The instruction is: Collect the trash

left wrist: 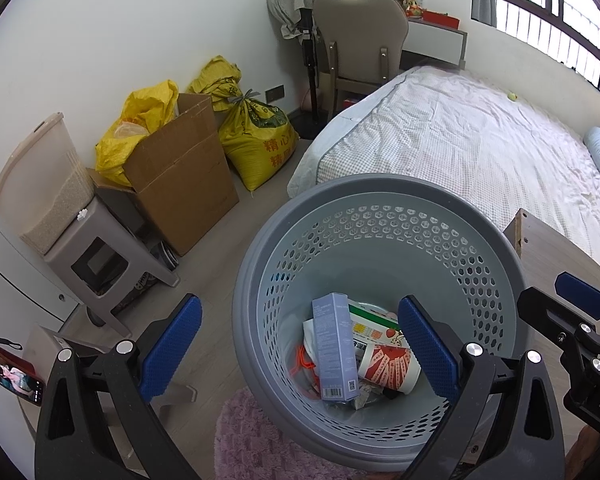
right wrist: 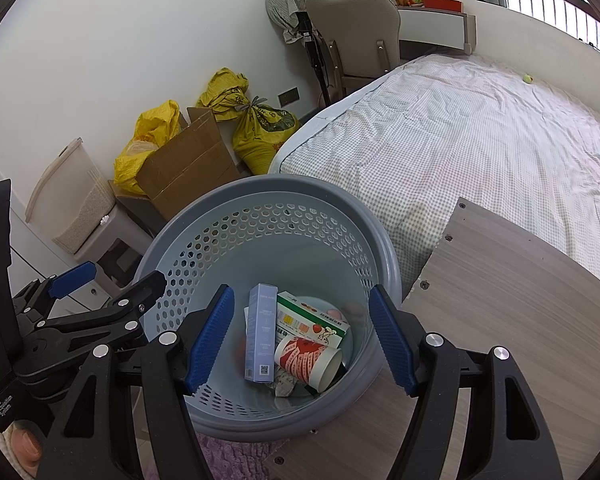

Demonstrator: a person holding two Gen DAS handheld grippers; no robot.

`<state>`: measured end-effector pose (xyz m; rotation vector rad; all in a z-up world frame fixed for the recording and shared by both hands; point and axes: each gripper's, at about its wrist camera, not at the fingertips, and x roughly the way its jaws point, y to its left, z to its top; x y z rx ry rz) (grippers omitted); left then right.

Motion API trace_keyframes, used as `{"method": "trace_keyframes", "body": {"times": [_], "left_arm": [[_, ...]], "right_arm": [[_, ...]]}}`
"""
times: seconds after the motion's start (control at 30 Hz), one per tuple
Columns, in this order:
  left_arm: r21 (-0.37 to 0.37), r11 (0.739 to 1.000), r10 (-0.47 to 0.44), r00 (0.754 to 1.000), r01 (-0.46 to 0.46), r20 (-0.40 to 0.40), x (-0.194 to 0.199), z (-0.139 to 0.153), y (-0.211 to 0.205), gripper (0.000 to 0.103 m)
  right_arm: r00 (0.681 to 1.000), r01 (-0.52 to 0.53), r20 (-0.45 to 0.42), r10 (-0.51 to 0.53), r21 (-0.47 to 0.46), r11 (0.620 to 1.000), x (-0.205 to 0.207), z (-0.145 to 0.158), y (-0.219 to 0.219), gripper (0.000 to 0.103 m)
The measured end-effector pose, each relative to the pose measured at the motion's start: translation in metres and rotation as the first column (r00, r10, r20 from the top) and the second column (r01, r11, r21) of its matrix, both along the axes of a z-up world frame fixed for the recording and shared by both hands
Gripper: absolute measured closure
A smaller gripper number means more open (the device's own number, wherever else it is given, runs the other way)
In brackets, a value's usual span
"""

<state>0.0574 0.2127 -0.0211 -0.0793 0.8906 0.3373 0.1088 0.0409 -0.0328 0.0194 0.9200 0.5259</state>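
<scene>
Hand-held gripper [right wrist: 300,340] open | "Data Acquisition System" label [right wrist: 3,410] | basket [right wrist: 260,188] trash

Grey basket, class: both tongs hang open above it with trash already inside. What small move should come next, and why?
Probably lift both tongs away to look for more trash. The left tongs and right tongs hold nothing, while the blue box, paper cup and green carton already lie in the grey basket.
</scene>
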Motion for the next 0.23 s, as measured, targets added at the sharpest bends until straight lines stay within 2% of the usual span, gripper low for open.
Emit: {"method": "trace_keyframes", "body": {"times": [0.23], "left_arm": [[-0.006, 1.000, 0.011, 1.000, -0.011, -0.004, -0.0005, 0.0003, 0.0034, 0.006]], "right_arm": [[1.000, 0.000, 0.001, 0.000, 0.000, 1.000, 0.0001, -0.0001, -0.0003, 0.036]]}}
